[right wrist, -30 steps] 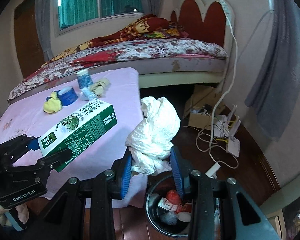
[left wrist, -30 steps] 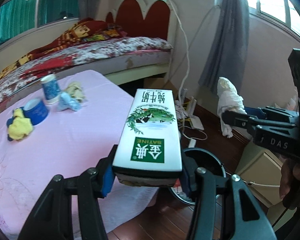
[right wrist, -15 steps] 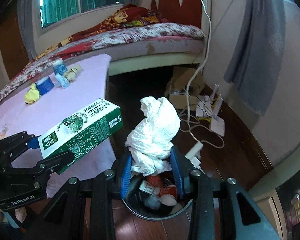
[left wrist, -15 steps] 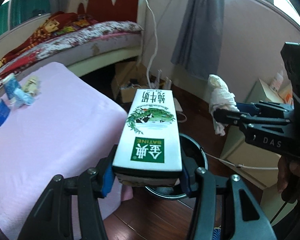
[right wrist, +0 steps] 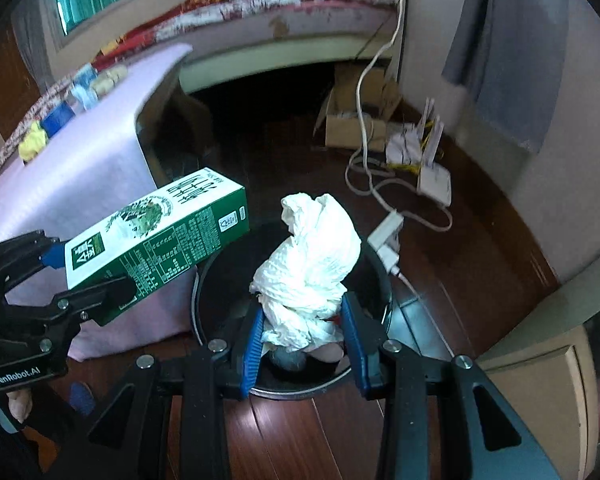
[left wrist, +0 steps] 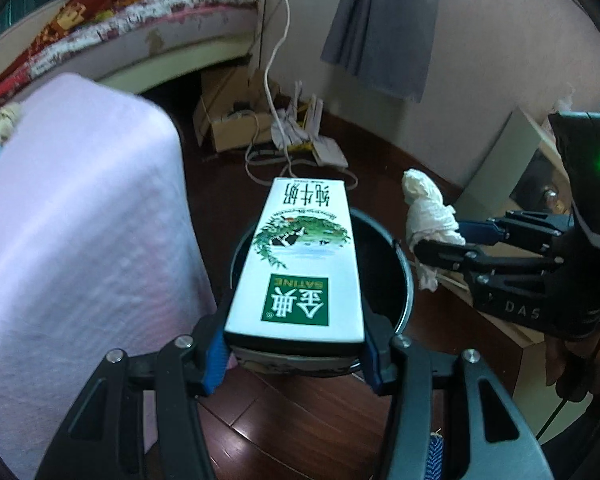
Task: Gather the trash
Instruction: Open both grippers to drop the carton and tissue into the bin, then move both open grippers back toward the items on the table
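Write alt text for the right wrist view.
The right tool grips a crumpled white paper wad over a round black trash bin on a dark wood floor. At left, the left tool holds a green-and-white milk carton beside a pink-covered table.

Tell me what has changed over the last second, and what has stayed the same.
Both grippers came down and swung away from the pink-covered table to above the black bin on the floor. The left gripper brought the milk carton over the bin's opening; the right gripper brought the crumpled white paper over it too. Both grips are unchanged, nothing released. The leftover trash on the table stays put.
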Available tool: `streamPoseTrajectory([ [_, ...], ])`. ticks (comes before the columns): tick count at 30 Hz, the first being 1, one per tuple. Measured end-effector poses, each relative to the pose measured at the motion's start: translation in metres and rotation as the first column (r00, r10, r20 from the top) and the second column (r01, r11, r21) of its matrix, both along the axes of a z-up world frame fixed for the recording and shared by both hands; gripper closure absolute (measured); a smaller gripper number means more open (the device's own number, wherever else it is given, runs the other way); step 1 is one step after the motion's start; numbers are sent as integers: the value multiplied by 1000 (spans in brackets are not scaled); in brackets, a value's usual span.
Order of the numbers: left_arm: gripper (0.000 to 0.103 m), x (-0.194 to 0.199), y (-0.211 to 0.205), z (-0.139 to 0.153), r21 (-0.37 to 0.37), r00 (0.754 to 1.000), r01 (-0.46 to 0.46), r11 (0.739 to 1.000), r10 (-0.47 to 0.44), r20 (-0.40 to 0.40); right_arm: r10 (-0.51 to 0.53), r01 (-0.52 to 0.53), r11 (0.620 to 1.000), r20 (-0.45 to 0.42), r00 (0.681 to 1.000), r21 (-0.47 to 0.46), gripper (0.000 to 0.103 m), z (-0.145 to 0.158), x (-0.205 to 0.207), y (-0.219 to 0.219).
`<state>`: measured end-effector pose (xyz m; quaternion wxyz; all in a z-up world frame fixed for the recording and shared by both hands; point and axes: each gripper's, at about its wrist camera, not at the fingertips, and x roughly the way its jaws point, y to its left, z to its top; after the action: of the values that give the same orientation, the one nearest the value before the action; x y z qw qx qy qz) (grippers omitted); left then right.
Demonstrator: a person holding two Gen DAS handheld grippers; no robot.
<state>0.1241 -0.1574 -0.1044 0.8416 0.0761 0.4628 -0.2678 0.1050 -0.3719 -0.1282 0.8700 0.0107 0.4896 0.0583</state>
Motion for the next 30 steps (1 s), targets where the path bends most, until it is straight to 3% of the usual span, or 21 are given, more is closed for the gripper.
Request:
streamPoseTrajectory([
  [9, 49, 17, -11, -43, 41, 997, 17, 999, -13, -80, 38, -40, 999, -143, 989, -14, 63, -69, 24, 7],
  [12, 48, 21, -12, -55, 31, 992, 28, 999, -24, -122, 51, -55, 998, -159, 986, -18, 63, -80, 29, 9],
  [13, 47, 23, -13, -58, 25, 991, 24, 999, -20, -134, 56, -62, 998, -163, 985, -32, 60, -82, 30, 12],
  [14, 35, 26, -11, -60, 16, 990, 9, 1000, -6, -141, 55, -68, 995, -164, 985, -72, 56, -85, 32, 13],
  [16, 8, 28, -3, -61, 20, 990, -35, 999, 37, -134, 24, -54, 982, -159, 987, -182, 20, -91, 35, 14],
  [18, 4, 27, 8, -58, 36, 991, -87, 996, 90, -102, 0, -34, 976, -159, 987, -214, 18, -93, 36, 7],
  [20, 4, 24, 15, -55, 40, 988, -110, 993, 113, -103, -38, 1, 977, -167, 985, -215, 16, -92, 39, -2],
  [22, 4, 20, 21, -51, 48, 988, -125, 991, 128, -89, -75, 43, 977, -146, 986, -211, 0, -85, 42, -10],
  [30, 3, -9, 55, 15, -21, 982, -185, 982, 186, 41, -136, 128, 978, -41, 990, -164, 0, -16, 53, -5],
])
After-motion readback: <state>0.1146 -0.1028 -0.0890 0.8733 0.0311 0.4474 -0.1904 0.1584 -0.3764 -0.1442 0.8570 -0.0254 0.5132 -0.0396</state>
